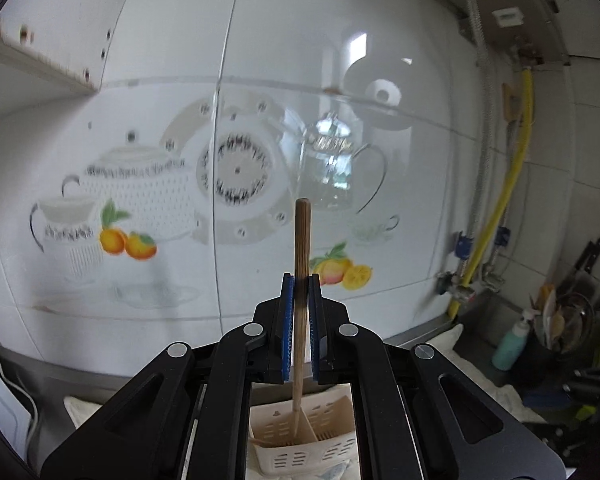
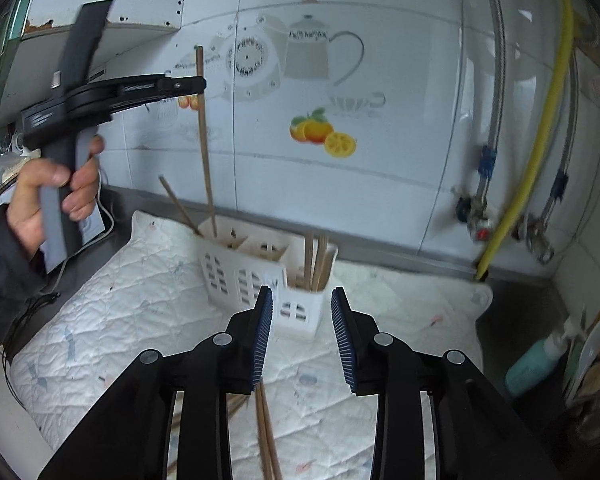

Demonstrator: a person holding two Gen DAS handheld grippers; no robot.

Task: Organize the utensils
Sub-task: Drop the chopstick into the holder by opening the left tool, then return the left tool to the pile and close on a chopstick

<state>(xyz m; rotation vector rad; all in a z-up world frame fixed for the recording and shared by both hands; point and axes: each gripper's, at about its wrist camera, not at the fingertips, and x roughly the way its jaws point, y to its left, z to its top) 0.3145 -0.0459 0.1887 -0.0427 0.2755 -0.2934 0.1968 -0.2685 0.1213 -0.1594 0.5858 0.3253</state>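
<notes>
My left gripper (image 1: 300,280) is shut on a wooden chopstick (image 1: 302,240) held upright, its lower tip inside the left compartment of a white slotted utensil holder (image 1: 284,432). In the right wrist view the left gripper (image 2: 196,84) holds that chopstick (image 2: 205,152) above the holder (image 2: 240,272), where another chopstick (image 2: 178,204) leans in the left compartment and several chopsticks (image 2: 316,260) stand in the right one. My right gripper (image 2: 302,300) is open and empty, in front of the holder. Loose chopsticks (image 2: 268,440) lie on the mat below it.
A white quilted mat (image 2: 120,320) covers the counter. The tiled wall (image 2: 340,180) is just behind the holder. A yellow hose (image 2: 540,140) and valves run down at right. A teal soap bottle (image 2: 536,364) and a utensil rack stand at far right.
</notes>
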